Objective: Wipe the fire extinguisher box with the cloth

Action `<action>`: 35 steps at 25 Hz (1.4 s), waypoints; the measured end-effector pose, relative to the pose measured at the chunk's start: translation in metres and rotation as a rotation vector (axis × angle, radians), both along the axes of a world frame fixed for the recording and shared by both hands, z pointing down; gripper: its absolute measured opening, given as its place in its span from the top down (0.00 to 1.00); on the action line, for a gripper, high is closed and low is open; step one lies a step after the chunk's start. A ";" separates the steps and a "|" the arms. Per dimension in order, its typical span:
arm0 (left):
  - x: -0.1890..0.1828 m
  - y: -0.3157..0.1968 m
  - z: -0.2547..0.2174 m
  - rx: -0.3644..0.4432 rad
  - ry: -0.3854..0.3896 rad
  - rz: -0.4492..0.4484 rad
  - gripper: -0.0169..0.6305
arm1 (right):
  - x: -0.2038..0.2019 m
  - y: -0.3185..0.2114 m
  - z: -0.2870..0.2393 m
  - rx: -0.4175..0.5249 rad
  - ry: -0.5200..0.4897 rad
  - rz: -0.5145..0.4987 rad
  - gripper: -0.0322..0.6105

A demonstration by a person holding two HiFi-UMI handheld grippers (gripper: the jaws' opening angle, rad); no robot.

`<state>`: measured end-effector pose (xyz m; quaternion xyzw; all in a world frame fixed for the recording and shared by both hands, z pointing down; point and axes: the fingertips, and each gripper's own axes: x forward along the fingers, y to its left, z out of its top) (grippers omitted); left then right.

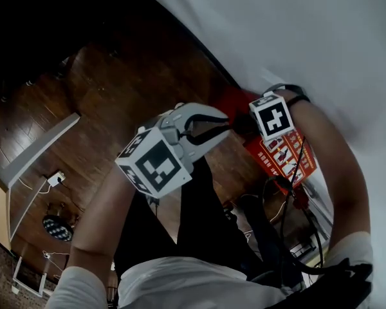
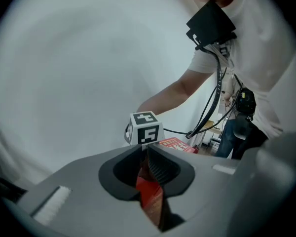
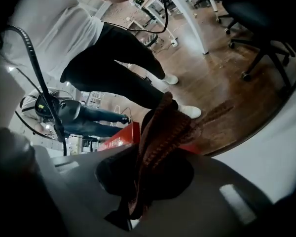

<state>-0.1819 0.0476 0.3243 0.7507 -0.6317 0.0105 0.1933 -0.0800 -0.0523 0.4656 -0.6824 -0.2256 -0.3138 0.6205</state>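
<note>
A red fire extinguisher box (image 1: 284,154) stands on the floor against the white wall. It also shows in the left gripper view (image 2: 176,144) and the right gripper view (image 3: 119,137). My right gripper (image 3: 147,154) is shut on a brown ribbed cloth (image 3: 164,125), which bunches out past the jaws. In the head view only its marker cube (image 1: 272,116) shows, just above the box's top. My left gripper (image 1: 224,118) points at the box's upper left corner. Its jaws (image 2: 146,154) are pressed together, and red box surface shows through the slit below them.
A white wall (image 1: 296,37) rises to the right and dark wood floor (image 1: 116,89) spreads to the left. Black cables (image 1: 289,198) hang beside the box. A white desk frame (image 1: 38,150) and power strip (image 1: 56,177) lie left. Another person (image 3: 74,115) and office chairs (image 3: 256,14) are behind.
</note>
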 end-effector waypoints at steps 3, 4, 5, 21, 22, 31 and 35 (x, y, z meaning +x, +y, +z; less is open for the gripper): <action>0.002 0.003 0.003 0.000 0.017 -0.021 0.92 | 0.012 -0.008 0.013 0.035 0.050 -0.050 0.87; 0.002 0.004 0.004 0.000 0.023 -0.027 0.92 | 0.013 -0.009 0.018 0.040 0.060 -0.059 0.87; 0.002 0.005 0.006 -0.001 0.029 -0.035 0.92 | 0.014 -0.010 0.023 0.045 0.069 -0.065 0.87; -0.021 0.033 0.042 -0.015 0.115 -0.150 0.91 | 0.007 -0.013 0.117 0.127 0.182 -0.112 0.87; -0.022 0.034 0.047 -0.019 0.116 -0.153 0.91 | 0.005 -0.014 0.124 0.133 0.189 -0.116 0.87; -0.034 0.044 0.083 -0.060 0.140 -0.206 0.92 | -0.001 -0.014 0.207 0.186 0.218 -0.096 0.87; -0.039 0.043 0.098 -0.062 0.161 -0.230 0.92 | 0.002 -0.025 0.245 0.222 0.218 -0.075 0.87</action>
